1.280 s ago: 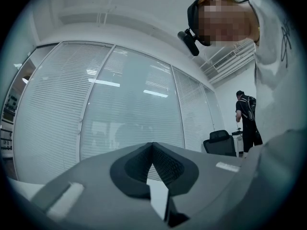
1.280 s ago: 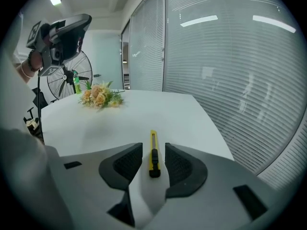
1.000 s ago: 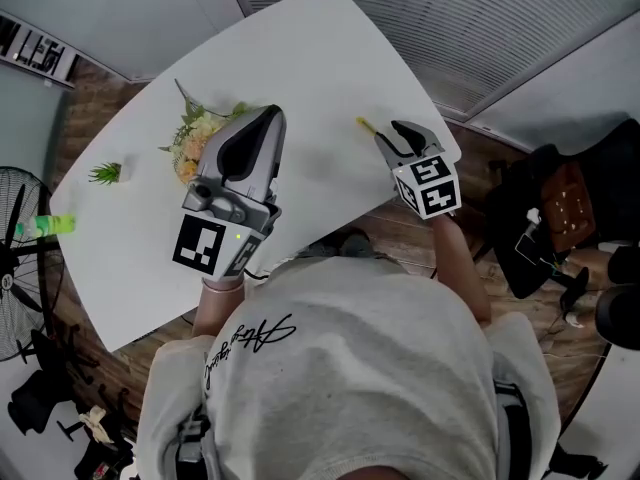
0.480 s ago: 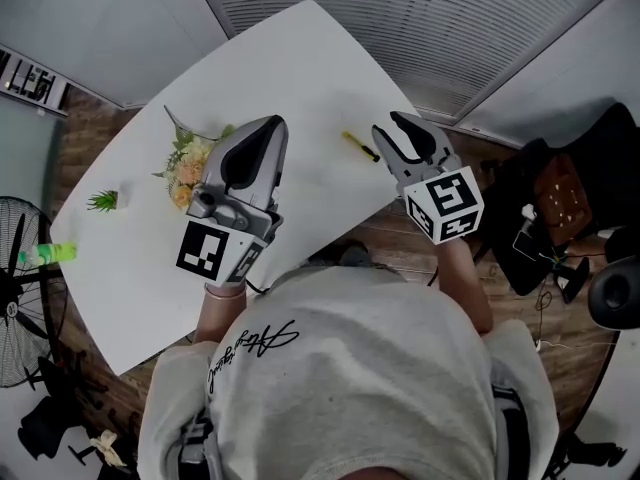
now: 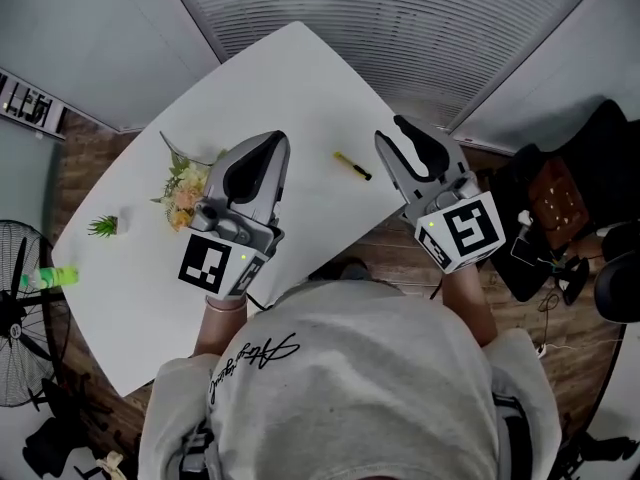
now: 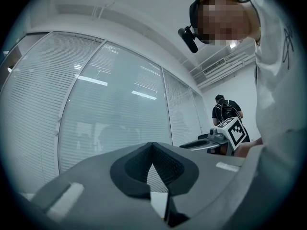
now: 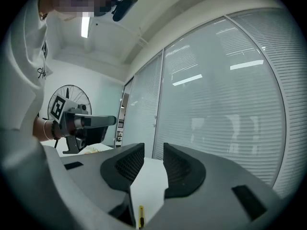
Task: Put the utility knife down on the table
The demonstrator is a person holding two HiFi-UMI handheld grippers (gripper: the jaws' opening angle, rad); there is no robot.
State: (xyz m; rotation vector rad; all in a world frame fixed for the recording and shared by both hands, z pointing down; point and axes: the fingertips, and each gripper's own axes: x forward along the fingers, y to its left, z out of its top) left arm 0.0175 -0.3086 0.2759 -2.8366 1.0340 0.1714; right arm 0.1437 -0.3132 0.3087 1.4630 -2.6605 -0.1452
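Observation:
The yellow utility knife (image 5: pixel 352 166) lies flat on the white table (image 5: pixel 300 78), near its right edge. My right gripper (image 5: pixel 397 135) hangs in the air above and right of the knife, pointing level. Its jaws are closing with nothing between them. In the right gripper view the knife (image 7: pixel 141 216) shows far below the gap between the jaws (image 7: pixel 153 150). My left gripper (image 5: pixel 267 146) hovers over the table's middle, shut and empty, next to the flowers. Its pads (image 6: pixel 144 164) meet at the tip in the left gripper view.
A flower bunch (image 5: pixel 185 186) and a small green plant (image 5: pixel 103 226) lie on the table's left part. A fan (image 5: pixel 18 340) and a green bottle (image 5: pixel 47 278) stand at the left. Dark chairs and bags (image 5: pixel 560 203) crowd the right. A person (image 6: pixel 225 110) stands behind.
My right gripper has risen off the table, away from the knife, which stays lying there. Its jaws have narrowed a little. The left gripper has hardly shifted.

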